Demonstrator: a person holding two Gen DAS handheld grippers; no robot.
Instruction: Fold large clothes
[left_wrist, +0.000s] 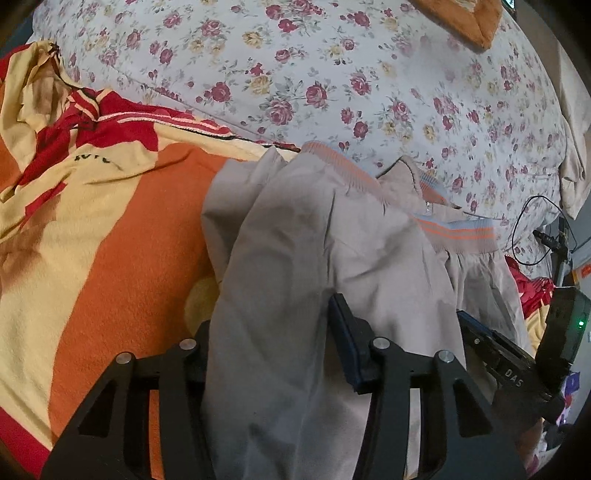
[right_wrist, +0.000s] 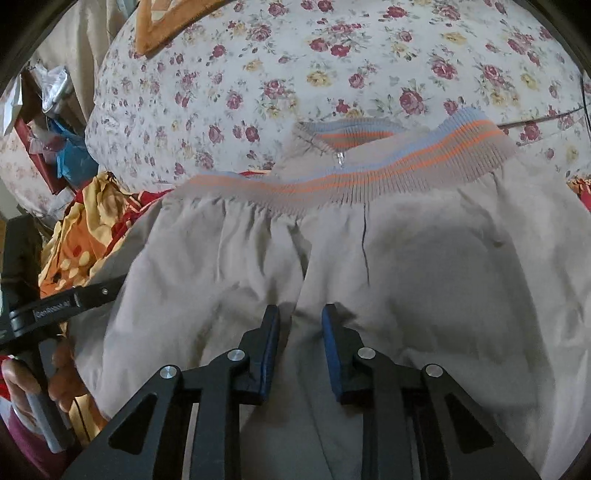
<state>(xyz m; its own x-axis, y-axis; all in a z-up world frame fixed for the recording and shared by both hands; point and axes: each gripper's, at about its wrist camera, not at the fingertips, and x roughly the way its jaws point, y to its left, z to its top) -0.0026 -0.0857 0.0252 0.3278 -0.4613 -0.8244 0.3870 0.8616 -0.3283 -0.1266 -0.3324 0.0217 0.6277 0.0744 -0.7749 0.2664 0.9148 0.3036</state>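
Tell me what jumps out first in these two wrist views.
The beige jacket fills the foreground of both views, its ribbed hem striped orange and blue at the far edge. Behind it spreads a floral bedsheet. In the left view, a crumpled red and yellow shirt lies on an orange and yellow blanket.

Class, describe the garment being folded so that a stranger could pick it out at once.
Start at the flowered bedsheet. On its near edge lies a beige jacket. Unlike the red and yellow shirt beside it, it is plain, with a ribbed band striped orange and blue.
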